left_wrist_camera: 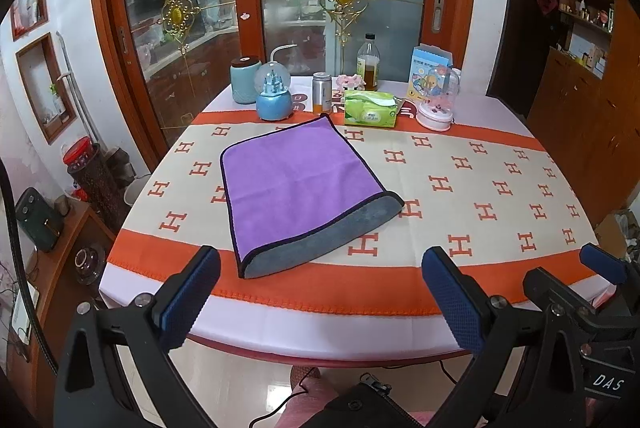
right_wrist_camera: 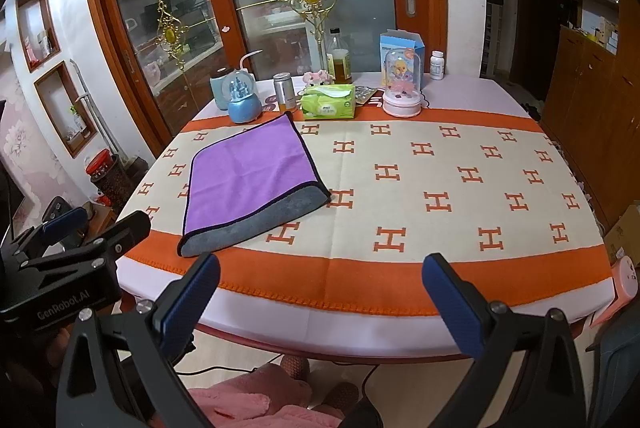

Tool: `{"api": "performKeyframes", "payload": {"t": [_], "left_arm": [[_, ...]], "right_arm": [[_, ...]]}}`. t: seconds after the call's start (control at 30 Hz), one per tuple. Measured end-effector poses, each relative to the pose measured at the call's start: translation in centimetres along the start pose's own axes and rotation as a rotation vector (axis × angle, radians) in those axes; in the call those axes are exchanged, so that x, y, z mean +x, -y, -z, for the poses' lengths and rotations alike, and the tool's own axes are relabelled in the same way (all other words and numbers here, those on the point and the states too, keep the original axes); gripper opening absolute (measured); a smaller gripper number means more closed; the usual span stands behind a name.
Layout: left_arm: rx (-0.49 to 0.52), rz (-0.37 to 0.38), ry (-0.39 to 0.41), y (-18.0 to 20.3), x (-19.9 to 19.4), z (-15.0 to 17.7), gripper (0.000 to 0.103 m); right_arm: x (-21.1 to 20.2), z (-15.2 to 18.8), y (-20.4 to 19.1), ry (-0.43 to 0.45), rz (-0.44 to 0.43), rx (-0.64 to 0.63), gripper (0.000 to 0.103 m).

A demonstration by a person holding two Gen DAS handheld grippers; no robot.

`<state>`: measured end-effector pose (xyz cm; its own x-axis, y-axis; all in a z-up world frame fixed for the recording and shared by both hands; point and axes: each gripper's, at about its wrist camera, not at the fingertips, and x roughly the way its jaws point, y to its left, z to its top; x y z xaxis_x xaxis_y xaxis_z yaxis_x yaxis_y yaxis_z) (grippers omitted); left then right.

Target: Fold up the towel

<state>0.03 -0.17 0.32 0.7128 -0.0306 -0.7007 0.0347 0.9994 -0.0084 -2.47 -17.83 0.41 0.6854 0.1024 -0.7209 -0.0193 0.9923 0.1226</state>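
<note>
Left wrist view, plush purple towel (left_wrist_camera: 296,184) folded flat, grey underside showing

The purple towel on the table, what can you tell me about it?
The towel looks like soft microfibre, purple on top with a dark stitched border. It lies flat, apparently folded over once, its grey underside showing as a strip along the near edge. It sits askew on the H-patterned tablecloth, its far corner close to the blue snow globe. Neither gripper touches it.
</note>
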Motion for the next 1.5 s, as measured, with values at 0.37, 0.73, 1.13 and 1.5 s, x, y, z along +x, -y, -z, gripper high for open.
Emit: {"api": "performKeyframes", "payload": {"t": [0.37,0.73,1.13,1.5], "left_arm": [[0.001,-0.001,-0.001,0.02,-0.02,0.10,0.100],[0.002,-0.001,-0.001,-0.12,-0.05,0.07,0.100],[0.003,-0.003,0.000,-0.09,-0.07,0.10,0.100],[-0.023,-0.010,-0.010,-0.51,-0.24,0.75,0.100]], "right_arm": [[0.08,-0.03,-0.09,-0.001,0.001,0.003,0.101],[0.00,-0.12,0.07,0.000,-0.002,0.002,0.101],[0.10,-0.18,0.02,0.002,-0.011,-0.001,0.101],[0.31,-0.76,0.39,0.026,-0.034,-0.020,0.101]]}}
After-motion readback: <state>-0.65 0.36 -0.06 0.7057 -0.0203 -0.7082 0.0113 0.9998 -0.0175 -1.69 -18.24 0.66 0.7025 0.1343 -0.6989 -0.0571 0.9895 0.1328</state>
